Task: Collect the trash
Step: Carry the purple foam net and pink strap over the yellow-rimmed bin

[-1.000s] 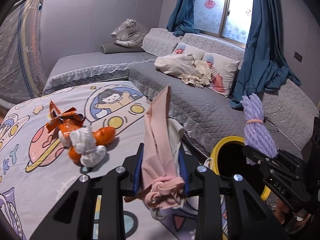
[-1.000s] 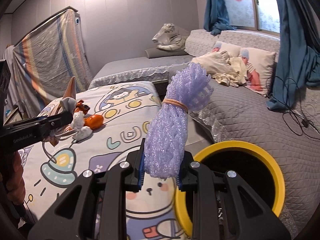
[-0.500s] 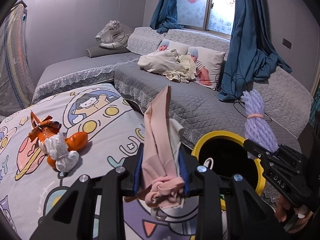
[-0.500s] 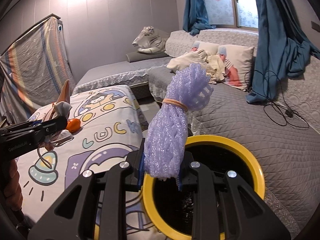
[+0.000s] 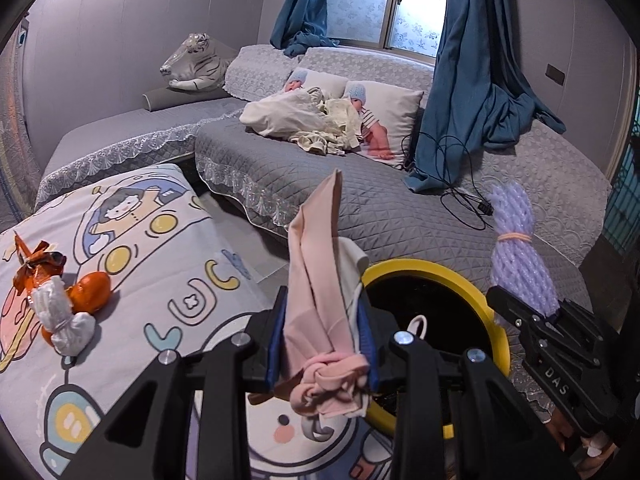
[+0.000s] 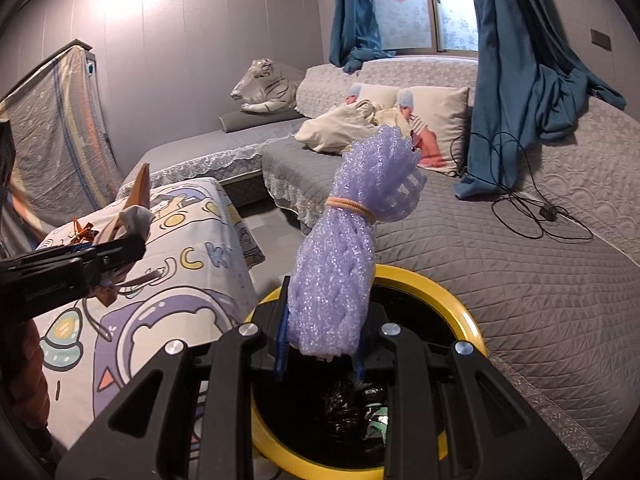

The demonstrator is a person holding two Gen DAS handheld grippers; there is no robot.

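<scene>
Here both claws are loaded and the yellow-rimmed bin [image 6: 452, 300] is the thing to steer by. The right claw [image 6: 320, 334] is clamped on a purple foam net bundle [image 6: 344, 256], cinched near its top by a rubber band [image 6: 352, 208]. The bundle's long axis runs up and away from the claw, its flared end leaning toward the grey sofa [image 6: 520, 272] beyond the bin. In the right wrist view the bin's dark mouth lies directly under the claw's tips, with crumpled dark trash visible inside, so this hand looks to be the nearer one and, by my judgement, already over the opening.

The left claw [image 5: 322, 344] is pinched on a knotted wad of pink and white cloth [image 5: 320, 280], its long tail standing up past the tips and the knot hanging at the near end. From this claw the bin [image 5: 404, 268] lies just to the right and slightly ahead; the claw appears to sit above the bin's left rim, partly over the cartoon-print cover [image 5: 168, 264] left of the bin.

Further left of the bin, on that cover, an orange wrapper and white wad [image 5: 60, 304] lie uncollected. Releasing the purple bundle should drop it cleanly; the cloth probably needs a small shift rightward first.
</scene>
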